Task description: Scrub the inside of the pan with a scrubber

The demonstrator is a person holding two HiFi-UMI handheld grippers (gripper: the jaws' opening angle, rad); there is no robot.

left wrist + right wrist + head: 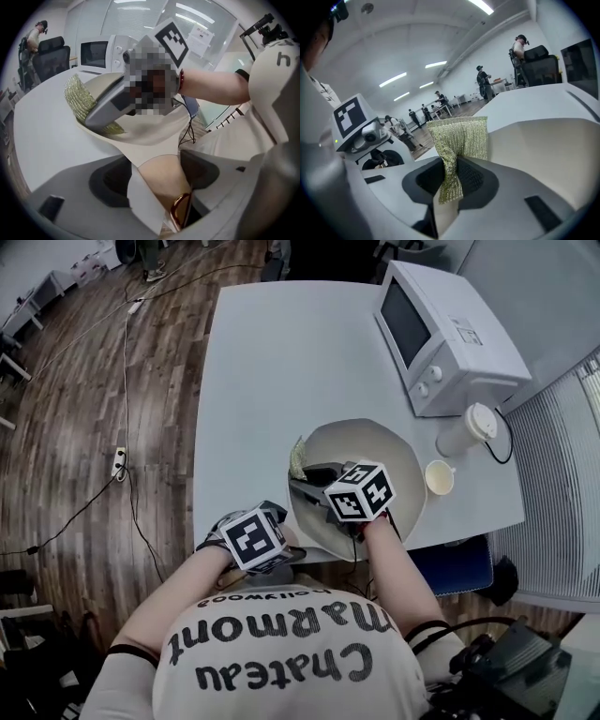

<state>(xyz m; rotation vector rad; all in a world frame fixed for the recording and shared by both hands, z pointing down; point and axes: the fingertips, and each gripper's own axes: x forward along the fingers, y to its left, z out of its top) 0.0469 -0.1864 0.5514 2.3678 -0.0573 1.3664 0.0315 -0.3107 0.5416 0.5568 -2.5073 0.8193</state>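
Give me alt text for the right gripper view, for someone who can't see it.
The right gripper is shut on a green-gold mesh scrubber, which stands up from between its jaws. The pale inside of the pan curves away to the right, with a white table beyond it. Several people stand far off in a large lit room.

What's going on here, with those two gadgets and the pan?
A person is cleaning a pan at a white table. The left gripper is clamped on the pan's handle, holding it at the table's near edge. The right gripper pinches a green-gold mesh scrubber and has it against the pan's inside wall near the rim. A microwave and a lidded cup stand farther back.
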